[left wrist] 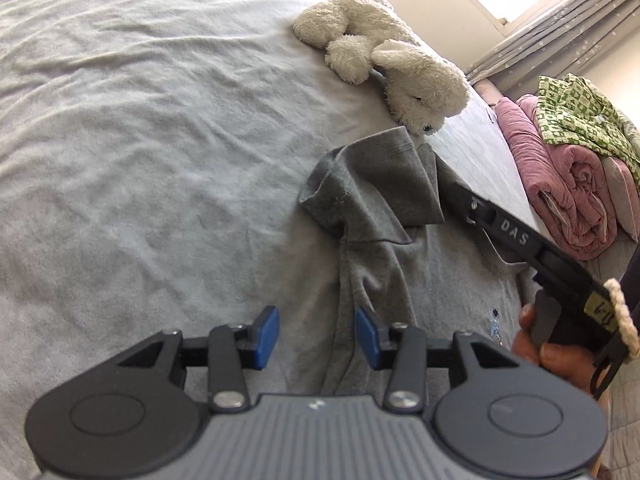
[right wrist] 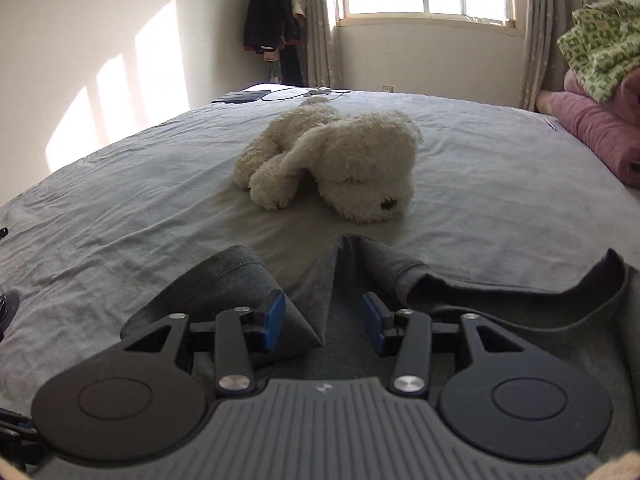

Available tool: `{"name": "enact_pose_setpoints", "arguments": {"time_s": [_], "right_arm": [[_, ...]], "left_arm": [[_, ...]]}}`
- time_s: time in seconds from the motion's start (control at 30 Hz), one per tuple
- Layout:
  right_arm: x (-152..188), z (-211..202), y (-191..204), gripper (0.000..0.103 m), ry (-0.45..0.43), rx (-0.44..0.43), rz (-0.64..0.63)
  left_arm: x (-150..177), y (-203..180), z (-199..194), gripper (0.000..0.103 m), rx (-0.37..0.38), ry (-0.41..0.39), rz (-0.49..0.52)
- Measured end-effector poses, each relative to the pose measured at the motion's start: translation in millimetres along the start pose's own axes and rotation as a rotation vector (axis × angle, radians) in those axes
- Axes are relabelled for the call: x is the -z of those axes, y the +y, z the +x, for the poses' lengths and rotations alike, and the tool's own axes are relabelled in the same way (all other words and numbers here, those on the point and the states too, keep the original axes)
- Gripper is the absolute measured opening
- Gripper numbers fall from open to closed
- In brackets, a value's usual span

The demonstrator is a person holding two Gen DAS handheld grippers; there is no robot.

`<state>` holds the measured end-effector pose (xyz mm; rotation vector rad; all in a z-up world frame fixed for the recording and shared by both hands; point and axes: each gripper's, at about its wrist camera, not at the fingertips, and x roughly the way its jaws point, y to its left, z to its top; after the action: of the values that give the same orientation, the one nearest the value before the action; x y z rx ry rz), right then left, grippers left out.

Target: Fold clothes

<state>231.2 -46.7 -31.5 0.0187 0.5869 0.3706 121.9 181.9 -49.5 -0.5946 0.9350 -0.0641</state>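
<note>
Your left gripper [left wrist: 316, 338] and right gripper [right wrist: 324, 322] both stand spread, pinching nothing, over the gray T-shirt [left wrist: 376, 216] rumpled at centre right of the left wrist view on the bed sheet [left wrist: 140, 140]; it looks a light, limp, soft knit, so pinch its stitched sleeve hem [right wrist: 236, 268].

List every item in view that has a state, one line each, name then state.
Grey cotton T-shirt: rumpled, not yet folded, sleeve flopped over.
Left tongs: open, straddling a ridge of the shirt, pads not pressing.
Right tongs: open over the shirt, nothing clamped.
White fluffy plush dog: lying on its side beyond the shirt.
Pink quilt: rolled up.
Green-patterned cloth: crumpled atop the quilt.
</note>
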Motion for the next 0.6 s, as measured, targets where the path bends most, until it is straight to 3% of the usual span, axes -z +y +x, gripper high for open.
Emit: {"name": "enact_pose_setpoints", "arguments": {"time_s": [0.13,0.23,0.27,0.4,0.5,0.6], "right_arm": [[34.2,8.5,-34.6,0.048,-0.02,-0.069,0.187],[36.2,10.3,-51.8,0.05,-0.01,-0.159,0.263],[37.7,10.4,-57.8,0.056,-0.012,-0.187,0.297],[40.7,9.6,-73.4,0.057,-0.017,-0.262,0.404],[40.1,8.2,-69.3,0.057,-0.018,-0.253,0.386],[39.8,7.9,-66.3,0.057,-0.02,-0.244,0.37]], "left_arm": [[-0.9,0.7,-8.3,0.045,-0.073,-0.1,0.043],[-10.9,4.5,-17.0,0.045,-0.129,-0.172,0.069],[-15.3,5.9,-19.3,0.046,-0.145,-0.192,0.076],[-45.3,8.1,-10.4,0.049,-0.192,-0.186,0.101],[-68.0,1.6,3.5,0.049,-0.169,-0.177,0.126],[-85.3,-7.1,21.0,0.049,-0.094,-0.145,0.114]]}}
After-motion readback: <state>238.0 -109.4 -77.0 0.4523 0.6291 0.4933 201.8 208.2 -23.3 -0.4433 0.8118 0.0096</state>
